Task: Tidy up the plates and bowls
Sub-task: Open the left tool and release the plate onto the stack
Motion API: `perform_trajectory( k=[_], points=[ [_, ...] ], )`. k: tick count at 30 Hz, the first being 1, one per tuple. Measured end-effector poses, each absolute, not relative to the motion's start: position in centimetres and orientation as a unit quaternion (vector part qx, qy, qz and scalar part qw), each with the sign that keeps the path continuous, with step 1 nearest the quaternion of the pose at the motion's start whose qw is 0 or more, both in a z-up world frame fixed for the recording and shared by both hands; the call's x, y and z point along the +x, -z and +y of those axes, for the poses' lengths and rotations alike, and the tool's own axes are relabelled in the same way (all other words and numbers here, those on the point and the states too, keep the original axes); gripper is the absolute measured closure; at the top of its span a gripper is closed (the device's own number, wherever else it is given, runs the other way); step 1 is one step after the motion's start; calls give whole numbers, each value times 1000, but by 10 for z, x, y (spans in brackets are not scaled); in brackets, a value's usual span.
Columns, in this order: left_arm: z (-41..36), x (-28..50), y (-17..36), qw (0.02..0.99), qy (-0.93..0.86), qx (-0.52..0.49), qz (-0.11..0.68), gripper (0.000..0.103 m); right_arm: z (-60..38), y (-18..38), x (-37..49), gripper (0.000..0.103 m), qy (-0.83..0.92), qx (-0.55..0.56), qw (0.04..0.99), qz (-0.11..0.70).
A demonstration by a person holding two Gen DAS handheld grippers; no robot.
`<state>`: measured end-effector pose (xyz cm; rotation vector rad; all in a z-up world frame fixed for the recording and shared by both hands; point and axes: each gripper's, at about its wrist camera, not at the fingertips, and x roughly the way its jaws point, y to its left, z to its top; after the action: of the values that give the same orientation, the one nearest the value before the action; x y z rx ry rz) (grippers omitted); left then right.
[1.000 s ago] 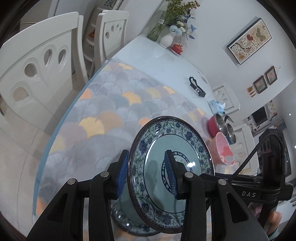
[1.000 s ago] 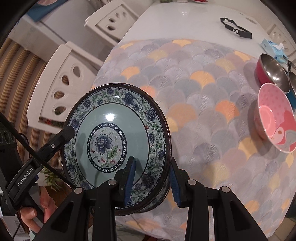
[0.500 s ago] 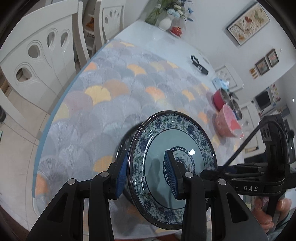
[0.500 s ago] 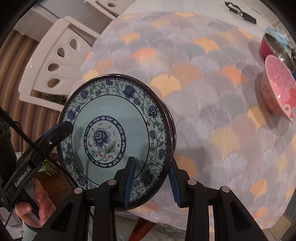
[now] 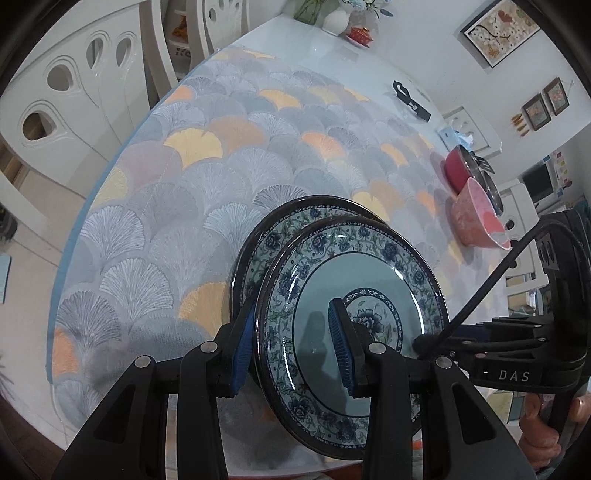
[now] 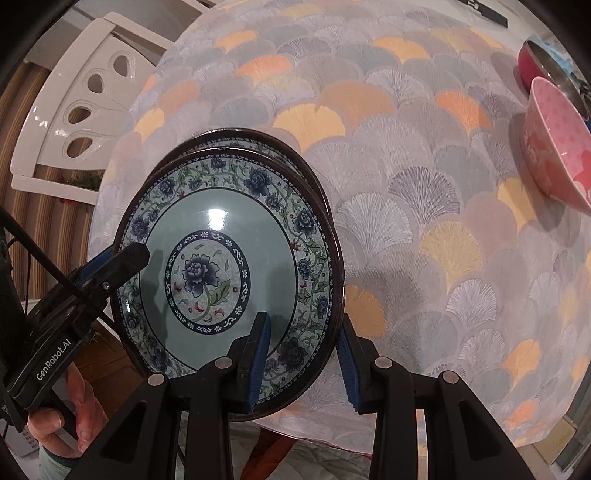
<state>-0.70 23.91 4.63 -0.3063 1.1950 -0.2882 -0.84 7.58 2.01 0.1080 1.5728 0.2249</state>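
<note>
A blue floral plate is held by both grippers just above a matching second plate that lies on the table near its front edge. My left gripper is shut on the upper plate's left rim. My right gripper is shut on its right rim. The right gripper also shows in the left wrist view, and the left one in the right wrist view. A pink bowl sits at the far right of the table.
A fan-patterned tablecloth covers the round table. A red pot with metal bowls stands behind the pink bowl. A black object, a vase and white chairs lie beyond.
Both grippers carried the floral plate downward and slightly back; the second plate beneath it has come into plain view. The grips have not changed.
</note>
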Motion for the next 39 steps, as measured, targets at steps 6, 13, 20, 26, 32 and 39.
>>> perform_trajectory(
  k=[6, 13, 20, 26, 32, 39],
  points=[
    [240, -3, -44, 807, 128, -135, 560, 68, 81, -18, -5, 68, -100, 55, 698, 707],
    [249, 5, -48, 809, 120, -157, 553, 65, 76, -25, -4, 68, -107, 67, 701, 702],
    [257, 4, -58, 824, 96, -150, 538, 60, 75, -29, -11, 68, -116, 63, 702, 700],
    [270, 8, -54, 816, 91, -170, 544, 59, 66, -35, -14, 68, -120, 59, 706, 696],
    [264, 3, -40, 801, 98, -176, 563, 59, 74, -32, -13, 68, -125, 56, 701, 700],
    [259, 3, -46, 808, 101, -169, 556, 59, 79, -32, -14, 68, -129, 53, 702, 699]
  ],
)
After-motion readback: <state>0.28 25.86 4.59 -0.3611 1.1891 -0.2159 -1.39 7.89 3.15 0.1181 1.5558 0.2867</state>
